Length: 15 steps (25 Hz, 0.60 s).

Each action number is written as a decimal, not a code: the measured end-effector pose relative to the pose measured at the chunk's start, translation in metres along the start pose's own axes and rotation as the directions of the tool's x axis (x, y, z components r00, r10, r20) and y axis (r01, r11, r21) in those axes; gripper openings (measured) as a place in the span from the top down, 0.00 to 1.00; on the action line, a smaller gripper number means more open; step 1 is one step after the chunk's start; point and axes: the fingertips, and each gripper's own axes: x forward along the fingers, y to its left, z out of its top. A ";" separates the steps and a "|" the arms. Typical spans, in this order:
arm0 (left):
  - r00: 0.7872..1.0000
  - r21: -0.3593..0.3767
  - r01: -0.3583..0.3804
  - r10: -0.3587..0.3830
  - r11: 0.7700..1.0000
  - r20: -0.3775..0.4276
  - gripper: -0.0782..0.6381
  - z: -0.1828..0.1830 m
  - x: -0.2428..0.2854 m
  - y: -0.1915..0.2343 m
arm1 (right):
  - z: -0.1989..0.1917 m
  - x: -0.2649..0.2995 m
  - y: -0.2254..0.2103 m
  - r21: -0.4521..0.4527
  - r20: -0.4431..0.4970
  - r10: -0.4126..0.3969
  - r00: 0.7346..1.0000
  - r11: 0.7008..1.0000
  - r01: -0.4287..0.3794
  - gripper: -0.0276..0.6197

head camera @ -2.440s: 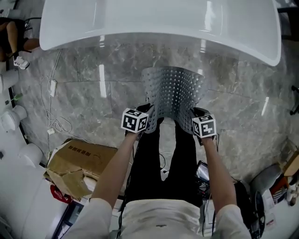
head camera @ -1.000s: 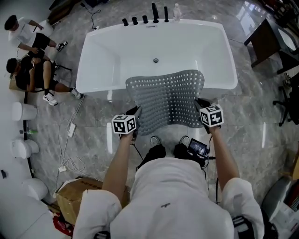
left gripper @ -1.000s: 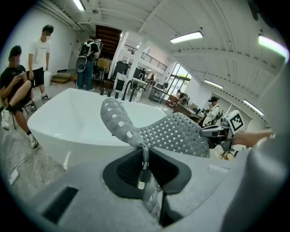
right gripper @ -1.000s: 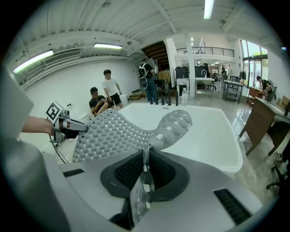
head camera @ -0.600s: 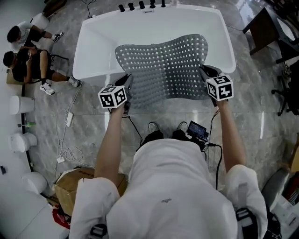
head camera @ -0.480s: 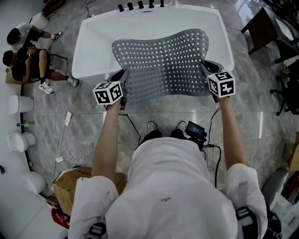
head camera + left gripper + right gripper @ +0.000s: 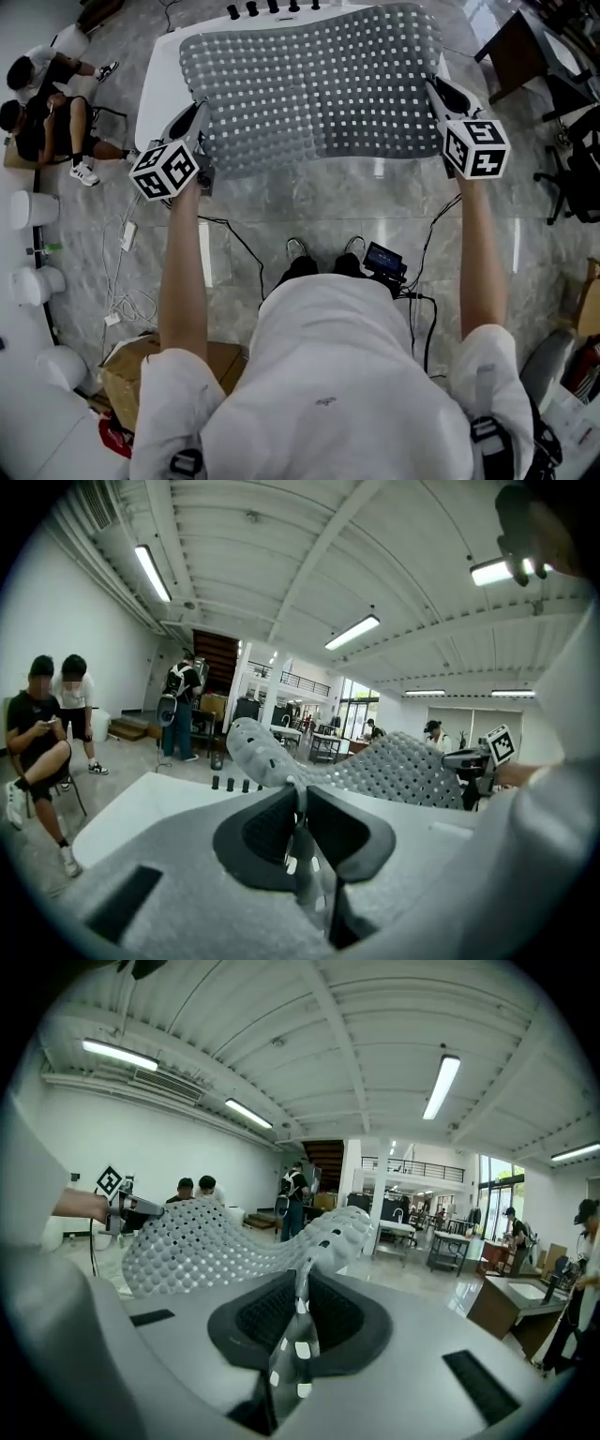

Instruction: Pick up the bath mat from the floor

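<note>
Left claw: I have my left gripper (image 7: 298,803) pinching the left edge of the bath mat (image 7: 314,89). Its jaws are pressed almost together, with a fold of the perforated sheet running down between the dark pads (image 7: 267,827).
Right claw: my right gripper (image 7: 302,1302) is clamped the same way on the mat's right edge, and a strip of mat hangs through the narrow gap.
Mat: grey, studded and full of small holes. It is up off the floor (image 7: 309,211), stretched wide and nearly flat between the two grippers, and I see it sag a little in the middle in both gripper views.
Under the mat: the white bathtub (image 7: 150,94), mostly covered by the mat in the head view. Dark taps (image 7: 272,7) line its far rim.
Arms: both are reached forward and spread well apart, one gripper at each end of the mat.
Floor: grey marble, with a cable (image 7: 122,272) trailing at the left.
Left side: two people (image 7: 42,94) sit beside the tub.
Lower left: a cardboard box (image 7: 127,361) on the floor.
</note>
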 end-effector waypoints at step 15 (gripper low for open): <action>0.965 0.147 -0.053 0.012 0.988 0.263 0.82 0.146 -0.057 0.018 | 0.117 -0.067 -0.059 -0.025 0.252 -0.117 0.961 0.992 0.127 0.89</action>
